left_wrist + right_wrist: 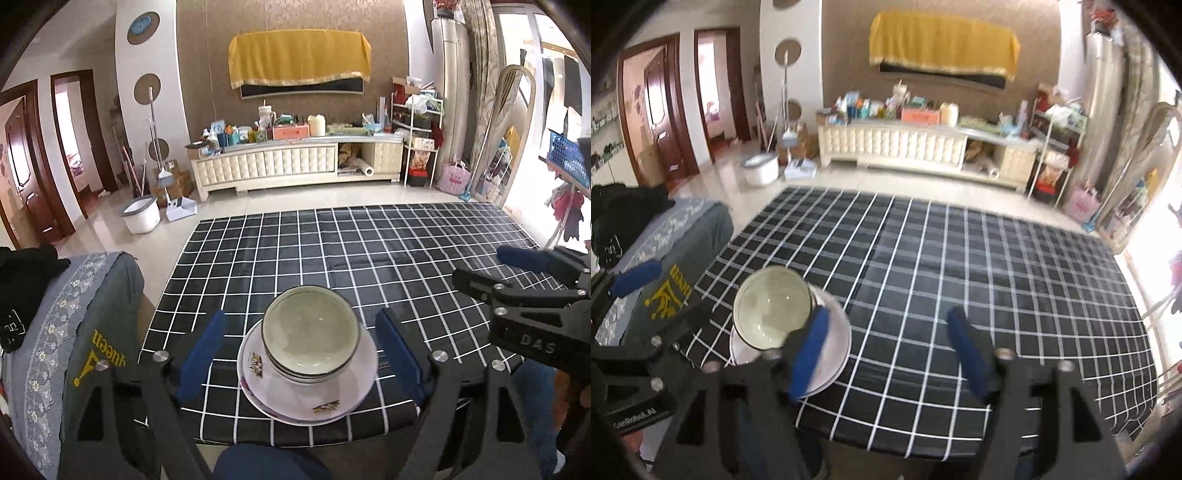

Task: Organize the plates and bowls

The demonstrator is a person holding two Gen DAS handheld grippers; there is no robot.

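Now both tools are hanging spread and empty, the left tool (301,354) straddling the bowls (311,334) on the plates (308,384), the right tool (886,354) hovering beside them.

"DAS" on right gripper (480,271)

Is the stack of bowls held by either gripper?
No: the bowls sit on the plates, clear of both open grippers.
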